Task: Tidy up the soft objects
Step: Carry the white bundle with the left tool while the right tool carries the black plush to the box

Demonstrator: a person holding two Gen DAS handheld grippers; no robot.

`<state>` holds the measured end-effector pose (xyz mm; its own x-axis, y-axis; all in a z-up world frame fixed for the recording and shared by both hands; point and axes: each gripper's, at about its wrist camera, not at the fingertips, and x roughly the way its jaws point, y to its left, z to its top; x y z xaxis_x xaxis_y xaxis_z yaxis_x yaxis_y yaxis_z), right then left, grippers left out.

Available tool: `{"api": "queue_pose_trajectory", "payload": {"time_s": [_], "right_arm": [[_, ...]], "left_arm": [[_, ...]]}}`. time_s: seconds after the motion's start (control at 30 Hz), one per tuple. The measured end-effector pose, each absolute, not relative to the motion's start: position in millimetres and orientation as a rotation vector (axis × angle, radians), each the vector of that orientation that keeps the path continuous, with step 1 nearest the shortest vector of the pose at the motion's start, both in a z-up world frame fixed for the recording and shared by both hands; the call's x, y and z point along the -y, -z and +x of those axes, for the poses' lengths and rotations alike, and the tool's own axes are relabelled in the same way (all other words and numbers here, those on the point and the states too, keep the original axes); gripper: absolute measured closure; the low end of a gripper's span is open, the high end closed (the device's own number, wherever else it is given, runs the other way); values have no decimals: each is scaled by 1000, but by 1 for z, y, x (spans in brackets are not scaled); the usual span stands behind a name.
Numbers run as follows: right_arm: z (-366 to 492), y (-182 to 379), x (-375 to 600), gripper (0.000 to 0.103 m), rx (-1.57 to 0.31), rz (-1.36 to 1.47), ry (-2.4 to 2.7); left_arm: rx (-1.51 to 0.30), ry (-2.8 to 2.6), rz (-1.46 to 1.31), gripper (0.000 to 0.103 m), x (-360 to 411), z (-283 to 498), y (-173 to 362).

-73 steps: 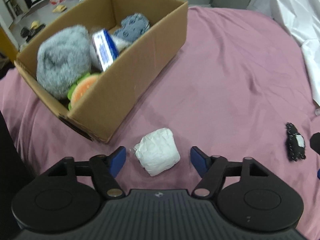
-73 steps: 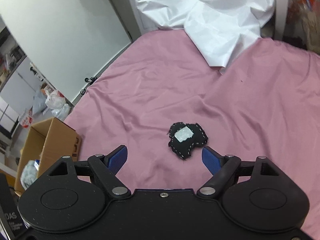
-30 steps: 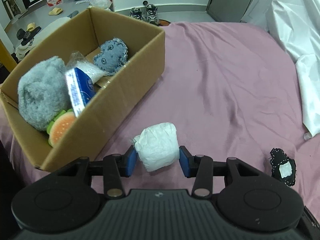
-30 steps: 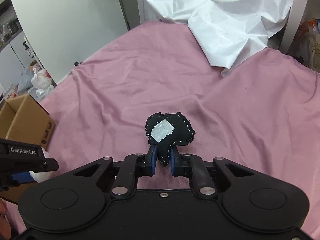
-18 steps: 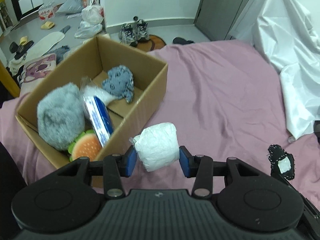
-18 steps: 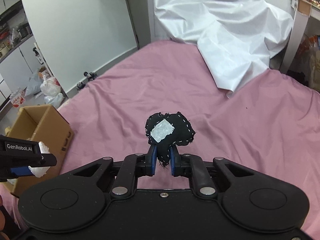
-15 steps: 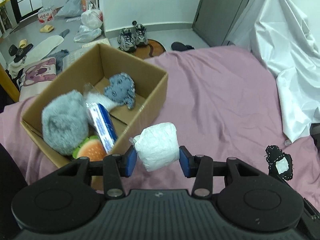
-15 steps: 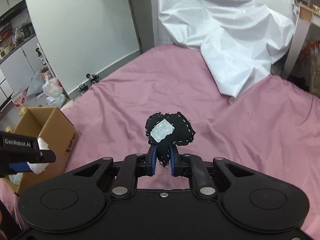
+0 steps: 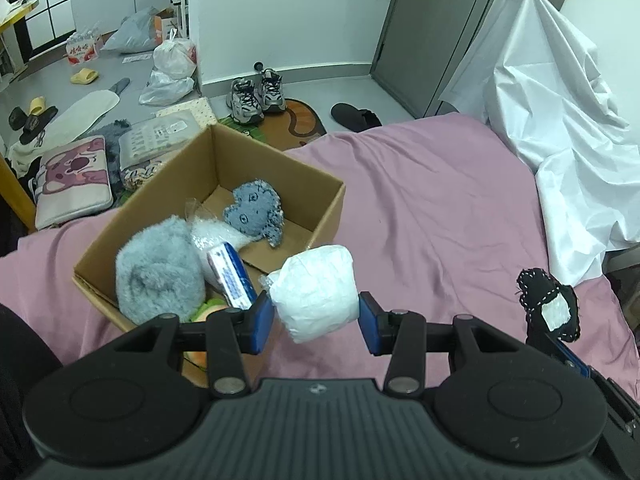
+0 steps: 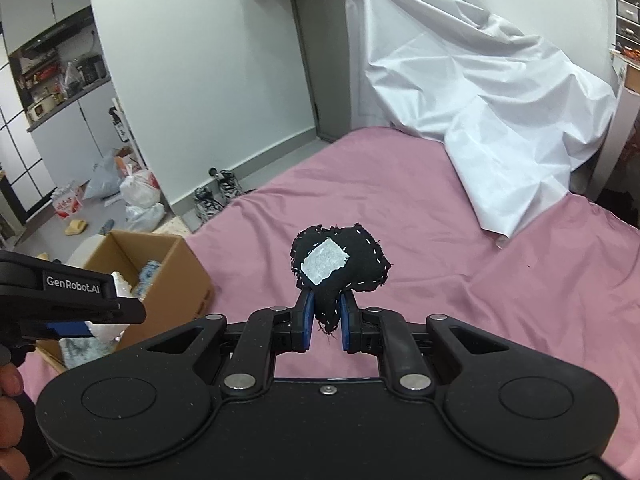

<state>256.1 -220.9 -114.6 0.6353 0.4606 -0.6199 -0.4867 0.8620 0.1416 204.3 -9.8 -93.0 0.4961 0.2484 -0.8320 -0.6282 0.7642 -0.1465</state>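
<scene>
With the left tongs [image 9: 316,322] clamped on the white bundle [image 9: 316,292] and the right tongs [image 10: 324,322] on the black pouch [image 10: 340,264], carry both over the cardboard box [image 9: 324,216], then release low.

Bed [image 9: 440,200] covered edge to edge by a pink sheet [image 10: 420,216], creased, with long folds running toward the far edge. Open cardboard box [image 9: 320,216] resting directly on the sheet near the left edge, short end toward the far-left corner, flaps upright. White plastic sheeting [image 9: 560,152] draped over something at the right edge, its lower hem spilling onto the pink sheet at the far-right corner. Middle of the bed bare pink fabric. Beyond the far edge, grey floor [image 9: 132,68] carrying a pair of sneakers [image 9: 256,94], a dark slipper [image 9: 354,117] and plastic bags [image 9: 172,68].
</scene>
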Motion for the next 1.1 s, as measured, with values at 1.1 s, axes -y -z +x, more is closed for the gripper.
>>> {"api": "queue_pose_trajectory", "payload": {"time_s": [1.1], "right_arm": [[215,90,148,89,-630,-45,-611]], "left_arm": [[-879,-487,-465,59,-90,168,74]]}}
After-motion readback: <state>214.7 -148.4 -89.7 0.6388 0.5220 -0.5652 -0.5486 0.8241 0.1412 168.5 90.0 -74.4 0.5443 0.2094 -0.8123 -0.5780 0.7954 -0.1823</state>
